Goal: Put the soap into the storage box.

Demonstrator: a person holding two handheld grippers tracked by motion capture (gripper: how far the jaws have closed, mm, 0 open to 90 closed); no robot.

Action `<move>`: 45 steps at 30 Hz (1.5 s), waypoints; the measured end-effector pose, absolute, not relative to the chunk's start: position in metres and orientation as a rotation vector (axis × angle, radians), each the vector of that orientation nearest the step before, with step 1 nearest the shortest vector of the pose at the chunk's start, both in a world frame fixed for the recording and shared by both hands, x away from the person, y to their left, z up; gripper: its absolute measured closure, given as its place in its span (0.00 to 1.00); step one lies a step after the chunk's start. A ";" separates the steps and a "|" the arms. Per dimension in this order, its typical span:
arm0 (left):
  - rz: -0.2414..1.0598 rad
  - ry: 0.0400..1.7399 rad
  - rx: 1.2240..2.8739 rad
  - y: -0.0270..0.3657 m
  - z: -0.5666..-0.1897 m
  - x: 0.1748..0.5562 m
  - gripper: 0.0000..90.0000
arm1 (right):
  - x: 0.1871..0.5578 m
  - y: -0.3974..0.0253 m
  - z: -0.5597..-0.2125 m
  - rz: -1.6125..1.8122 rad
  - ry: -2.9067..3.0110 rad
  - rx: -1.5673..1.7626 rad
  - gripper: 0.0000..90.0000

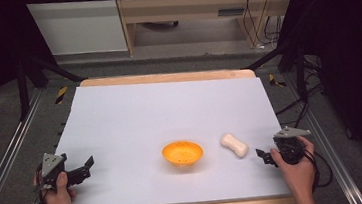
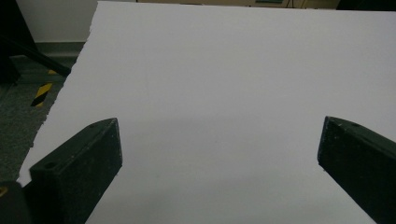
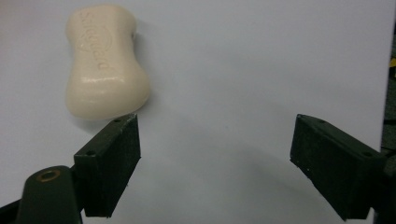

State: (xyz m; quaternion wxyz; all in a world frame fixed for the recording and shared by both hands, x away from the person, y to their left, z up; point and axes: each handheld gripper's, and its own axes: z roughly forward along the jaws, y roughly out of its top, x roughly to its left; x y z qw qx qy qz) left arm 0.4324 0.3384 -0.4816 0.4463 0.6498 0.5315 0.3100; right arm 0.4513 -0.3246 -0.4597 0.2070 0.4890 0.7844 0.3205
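An orange bowl (image 1: pixel 183 153) sits upright near the middle of the white table sheet (image 1: pixel 170 113). To its right lies a cream bar of soap (image 1: pixel 234 145) (image 3: pixel 102 60), waisted in shape, flat on the sheet. My right gripper (image 1: pixel 262 155) (image 3: pixel 215 158) stands open just right of the soap, with the soap beyond its left jaw and nothing between its jaws. My left gripper (image 1: pixel 86 167) (image 2: pixel 219 154) is open at the sheet's front left corner, far from the bowl, with bare sheet between its jaws.
The white sheet covers a wooden table top (image 1: pixel 166 77) framed by metal rails (image 1: pixel 4 164). Dark floor, cables (image 1: pixel 314 99) and wooden furniture (image 1: pixel 195 5) lie beyond the far edge. The sheet's torn left edge (image 2: pixel 60 93) runs past my left gripper.
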 end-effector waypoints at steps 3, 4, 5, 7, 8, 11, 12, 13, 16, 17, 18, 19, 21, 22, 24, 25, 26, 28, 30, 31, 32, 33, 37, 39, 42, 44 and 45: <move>0.768 1.317 1.614 0.338 -0.482 0.433 0.00 | 0.460 -0.315 -0.455 0.809 2.260 1.310 0.19; 0.769 1.318 1.613 0.338 -0.482 0.433 0.00 | 0.462 -0.313 -0.453 0.795 2.277 1.305 0.19; 0.769 1.318 1.613 0.338 -0.482 0.433 0.00 | 0.462 -0.313 -0.453 0.795 2.277 1.305 0.19; 0.765 1.318 1.615 0.338 -0.482 0.433 0.00 | 0.469 -0.304 -0.448 0.742 2.335 1.287 0.19; 0.765 1.318 1.614 0.338 -0.482 0.433 0.00 | 0.471 -0.301 -0.446 0.727 2.353 1.305 0.19; 0.766 1.318 1.615 0.338 -0.482 0.433 0.00 | 0.478 -0.294 -0.442 0.682 2.393 1.293 0.19; 0.762 1.318 1.614 0.338 -0.482 0.433 0.00 | 0.480 -0.292 -0.440 0.665 2.405 1.289 0.18; 0.761 1.318 1.616 0.338 -0.482 0.433 0.00 | 0.482 -0.290 -0.439 0.655 2.422 1.288 0.18; 0.761 1.318 1.618 0.338 -0.482 0.433 0.00 | 0.488 -0.284 -0.437 0.612 2.458 1.287 0.15; 0.761 1.318 1.617 0.338 -0.482 0.433 0.00 | 0.489 -0.281 -0.436 0.599 2.470 1.283 0.13; 0.761 1.318 1.617 0.338 -0.482 0.433 0.00 | 0.491 -0.279 -0.436 0.580 2.478 1.282 0.11; 0.761 1.318 1.617 0.338 -0.482 0.433 0.00 | 0.492 -0.276 -0.435 0.561 2.484 1.284 0.11; 0.761 1.318 1.617 0.338 -0.482 0.433 0.00 | 0.496 -0.272 -0.435 0.545 2.506 1.260 0.09; 0.762 1.317 1.619 0.338 -0.482 0.433 0.00 | 0.497 -0.269 -0.434 0.536 2.511 1.265 0.08; 0.762 1.318 1.619 0.338 -0.482 0.433 0.00 | 0.498 -0.267 -0.434 0.529 2.516 1.268 0.08; 0.763 1.317 1.621 0.338 -0.482 0.433 0.00 | 0.500 -0.266 -0.434 0.519 2.527 1.253 0.08; 0.763 1.317 1.621 0.338 -0.482 0.433 0.00 | 0.504 -0.262 -0.433 0.503 2.546 1.246 0.08; 0.763 1.317 1.622 0.338 -0.482 0.434 0.00 | 0.507 -0.257 -0.433 0.482 2.561 1.250 0.07; 0.759 1.318 1.621 0.338 -0.482 0.434 0.00 | 0.510 -0.254 -0.434 0.462 2.575 1.242 0.07; 0.760 1.319 1.621 0.338 -0.482 0.434 0.00 | 0.511 -0.251 -0.434 0.460 2.579 1.259 0.07; 0.760 1.319 1.621 0.338 -0.482 0.434 0.00 | 0.511 -0.251 -0.434 0.460 2.579 1.259 0.07; 0.760 1.318 1.623 0.338 -0.482 0.434 0.00 | 0.514 -0.248 -0.436 0.447 2.594 1.244 0.07; 0.758 1.319 1.623 0.338 -0.482 0.434 0.00 | 0.518 -0.239 -0.439 0.429 2.621 1.230 0.07; 0.758 1.318 1.626 0.338 -0.482 0.434 0.00 | 0.520 -0.234 -0.440 0.422 2.634 1.223 0.08; 0.757 1.319 1.626 0.338 -0.482 0.434 0.00 | 0.522 -0.228 -0.441 0.414 2.649 1.222 0.12; 0.755 1.318 1.628 0.338 -0.482 0.434 0.00 | 0.524 -0.225 -0.442 0.405 2.657 1.223 0.14; 0.755 1.319 1.628 0.338 -0.482 0.434 0.00 | 0.525 -0.225 -0.443 0.399 2.663 1.213 0.17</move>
